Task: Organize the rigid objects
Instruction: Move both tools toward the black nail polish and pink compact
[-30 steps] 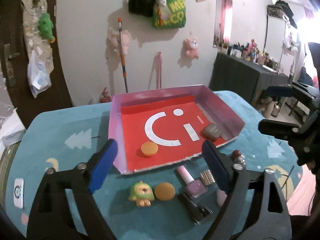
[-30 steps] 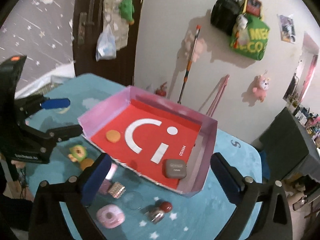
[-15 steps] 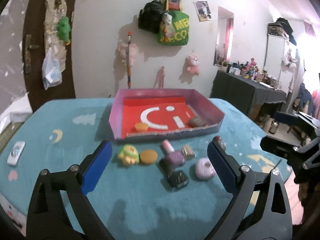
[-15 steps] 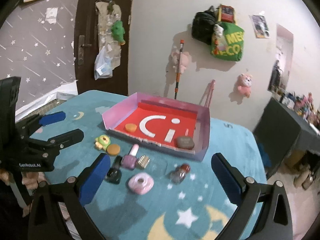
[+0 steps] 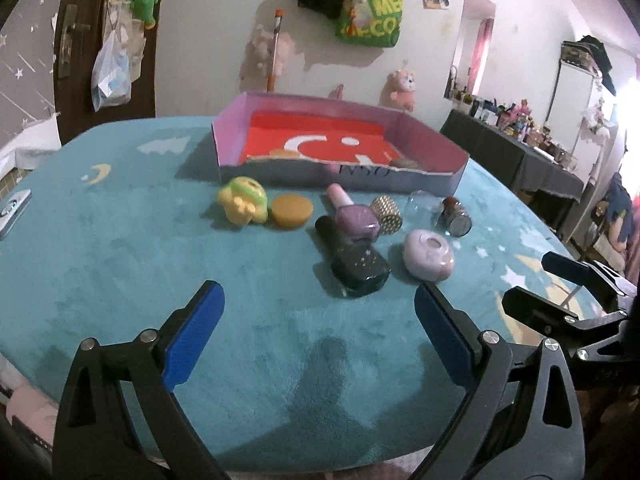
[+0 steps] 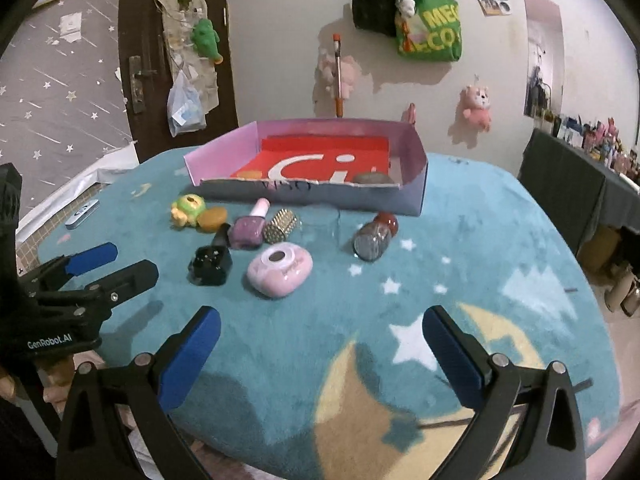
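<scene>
A pink-walled box with a red floor (image 5: 240, 136) (image 6: 416, 176) stands at the far side of the teal table; a grey case (image 6: 374, 178) and an orange disc lie inside. In front lie a yellow-green toy (image 5: 243, 201) (image 6: 186, 209), an orange disc (image 5: 290, 210) (image 6: 212, 218), a purple nail polish (image 5: 354, 216) (image 6: 250, 228), a dark bottle (image 5: 352, 260) (image 6: 210, 262), a studded cylinder (image 5: 386, 214) (image 6: 282, 226), a pink case (image 5: 428, 254) (image 6: 280, 268) and a small red-capped jar (image 5: 454, 216) (image 6: 374, 236). My left gripper (image 5: 316, 336) and right gripper (image 6: 320, 354) are open, empty, near the table's front edge.
A silver device (image 5: 12, 210) (image 6: 82, 212) lies at the table's left edge. A dark cluttered side table (image 5: 520, 156) stands to the right. Bags and plush toys hang on the wall behind. The teal cloth (image 6: 460, 280) has stars and a moon on the right.
Both grippers have pulled back and dropped lower, from above the box to near the table's front edge. The objects have not moved.
</scene>
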